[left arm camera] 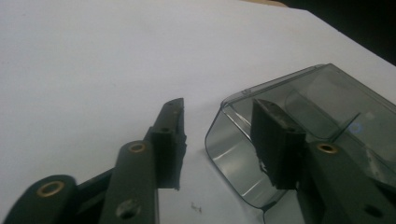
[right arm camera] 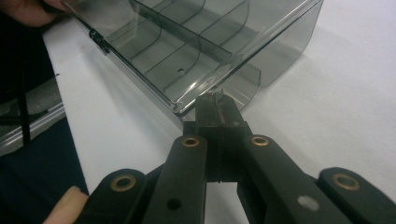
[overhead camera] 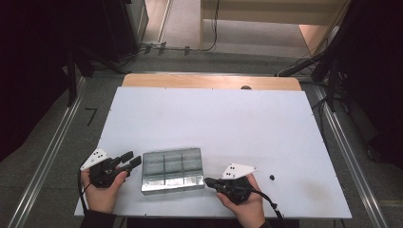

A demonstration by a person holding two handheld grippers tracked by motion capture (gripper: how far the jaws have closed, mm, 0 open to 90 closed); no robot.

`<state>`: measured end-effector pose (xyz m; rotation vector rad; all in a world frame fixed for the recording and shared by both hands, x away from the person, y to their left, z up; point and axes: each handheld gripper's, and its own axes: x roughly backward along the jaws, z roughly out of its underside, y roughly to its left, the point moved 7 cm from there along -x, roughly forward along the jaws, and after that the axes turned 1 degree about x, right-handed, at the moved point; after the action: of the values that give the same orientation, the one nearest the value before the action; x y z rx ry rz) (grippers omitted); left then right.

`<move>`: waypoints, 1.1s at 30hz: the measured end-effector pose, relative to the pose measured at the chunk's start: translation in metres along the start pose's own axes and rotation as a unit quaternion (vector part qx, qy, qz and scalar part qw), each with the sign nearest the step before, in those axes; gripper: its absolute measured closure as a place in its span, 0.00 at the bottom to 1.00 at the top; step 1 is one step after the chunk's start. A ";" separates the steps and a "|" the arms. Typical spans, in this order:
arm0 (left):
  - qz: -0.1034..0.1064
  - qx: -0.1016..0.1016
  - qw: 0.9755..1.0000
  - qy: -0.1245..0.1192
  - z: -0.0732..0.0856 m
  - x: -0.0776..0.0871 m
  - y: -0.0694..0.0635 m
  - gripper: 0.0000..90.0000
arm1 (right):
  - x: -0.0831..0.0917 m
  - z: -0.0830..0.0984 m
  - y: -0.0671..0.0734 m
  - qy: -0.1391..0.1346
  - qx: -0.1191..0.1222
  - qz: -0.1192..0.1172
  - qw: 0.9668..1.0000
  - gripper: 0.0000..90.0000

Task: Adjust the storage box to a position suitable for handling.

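The clear divided box (overhead camera: 172, 170) is straddled at one end wall by the half-closed left gripper (overhead camera: 131, 160) for steadying, while the shut right gripper (overhead camera: 209, 181) is set at its lid edge.

A white table (overhead camera: 214, 118) bears a clear compartment box (overhead camera: 172, 170).

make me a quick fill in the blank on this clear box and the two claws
1. The clear compartment box lies on the ______ table.
2. The right claw has its jaws ______ at the box's near corner.
3. The left claw has one jaw outside the box's end wall and the other ______ the box.
4. The small black piece lies on the table beside the ______ hand.

Missing words: white; shut; inside; right
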<state>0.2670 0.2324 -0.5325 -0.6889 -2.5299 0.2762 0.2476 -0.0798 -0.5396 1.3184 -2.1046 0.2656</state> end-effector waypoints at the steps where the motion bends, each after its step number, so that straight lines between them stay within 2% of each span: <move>1: -0.001 0.000 1.000 0.004 0.001 -0.001 0.001 0.68 | -0.001 0.000 0.002 0.000 0.005 -0.009 1.000 0.98; 2: 0.000 0.002 1.000 0.008 0.002 -0.002 0.001 0.68 | -0.001 0.000 0.005 0.000 0.012 -0.018 1.000 0.98; 4: 0.000 0.004 1.000 0.015 0.004 -0.004 0.001 0.73 | -0.003 0.000 0.010 0.001 0.026 -0.022 0.999 0.98; 8: 0.004 0.007 1.000 0.024 0.006 -0.006 0.000 0.79 | 0.000 0.000 0.007 0.000 0.022 -0.028 0.999 0.97; 10: 0.020 0.009 0.999 0.028 0.007 -0.006 -0.001 0.85 | 0.005 -0.002 0.005 -0.011 0.021 -0.038 0.999 0.84; 12: 0.025 0.010 0.999 0.032 0.007 -0.006 -0.002 0.90 | 0.013 -0.004 0.004 -0.023 0.030 -0.048 0.998 0.75; 13: 0.024 0.010 0.999 0.034 0.007 -0.006 -0.002 0.90 | 0.021 -0.006 -0.001 -0.035 0.035 -0.040 0.998 0.64; 14: 0.024 0.010 0.999 0.035 0.008 -0.006 -0.002 0.90 | 0.021 -0.006 -0.001 -0.035 0.035 -0.040 0.998 0.64; 17: 0.030 0.009 0.999 0.040 0.008 -0.005 -0.003 0.94 | 0.031 -0.006 -0.011 -0.043 0.022 -0.038 0.998 0.46; 21: 0.037 0.010 0.998 0.046 0.011 -0.004 -0.006 1.00 | 0.044 -0.002 -0.025 -0.049 0.008 -0.033 0.998 0.28; 26: 0.042 0.013 0.998 0.048 0.014 -0.001 -0.007 1.00 | 0.058 0.004 -0.040 -0.057 -0.009 -0.018 0.998 0.17; 33: 0.052 0.025 0.997 0.049 0.019 0.005 -0.011 1.00 | 0.076 0.011 -0.054 -0.065 -0.023 -0.010 0.998 0.12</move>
<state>0.2489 0.2246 -0.5431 -0.7970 -2.3892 0.3334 0.2669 -0.1663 -0.5106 1.3617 -2.1898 0.1242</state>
